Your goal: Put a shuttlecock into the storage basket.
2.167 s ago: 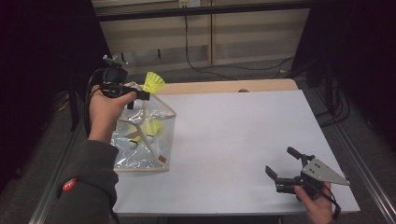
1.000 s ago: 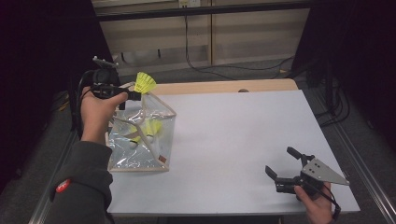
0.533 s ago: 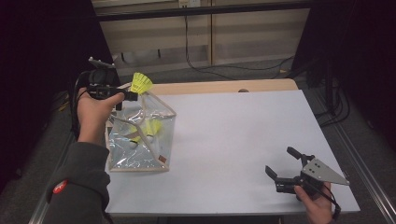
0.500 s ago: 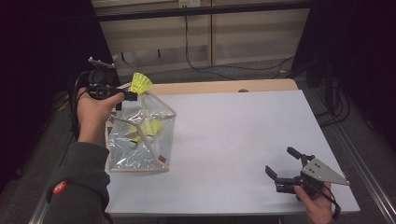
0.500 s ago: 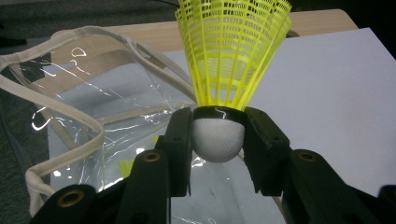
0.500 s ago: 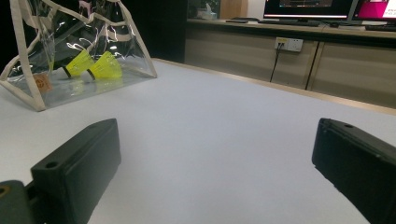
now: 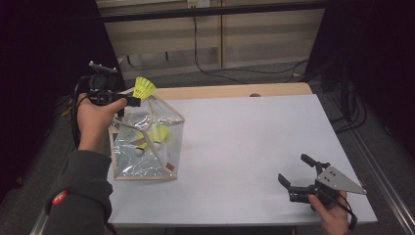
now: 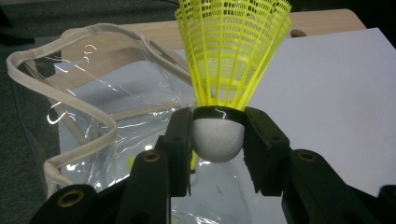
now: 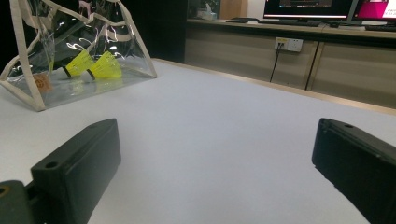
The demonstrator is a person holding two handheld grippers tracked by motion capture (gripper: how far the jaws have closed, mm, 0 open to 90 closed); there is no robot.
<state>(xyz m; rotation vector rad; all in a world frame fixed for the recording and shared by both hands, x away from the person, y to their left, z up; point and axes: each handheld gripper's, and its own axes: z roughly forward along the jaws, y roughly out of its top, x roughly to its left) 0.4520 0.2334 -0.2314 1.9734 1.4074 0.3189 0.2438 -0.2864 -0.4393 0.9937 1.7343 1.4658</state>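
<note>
Left gripper (image 8: pixel 217 140) is clamped on the white cork nose of a yellow shuttlecock (image 8: pixel 231 51), skirt pointing up, held just above the far top corner of the clear bag (image 7: pixel 147 142). Two more shuttlecocks (image 9: pixel 91 65) already lie inside it, on the bag floor. Right gripper (image 7: pixel 299 177) sits low over the white table (image 7: pixel 244 132) at the near right, jaws wide apart, nothing between them, well away from the bag.

Risks as I see them:
- Grip is on a rounded nose only. Pads touch a curved surface, so any knock on the bag's cloth trim (image 8: pixel 65 100) could roll the shuttlecock out sideways.
- Bag mouth is floppy and partly folded; can't tell how wide the opening is. If I release over the trim rather than the gap, the shuttlecock bounces to the table or off the left edge, which is close.
- Nothing holds the bag. Pushing the skirt in could tip or slide it.
- Squeezing the plastic skirt against the trim could deform it.
</note>
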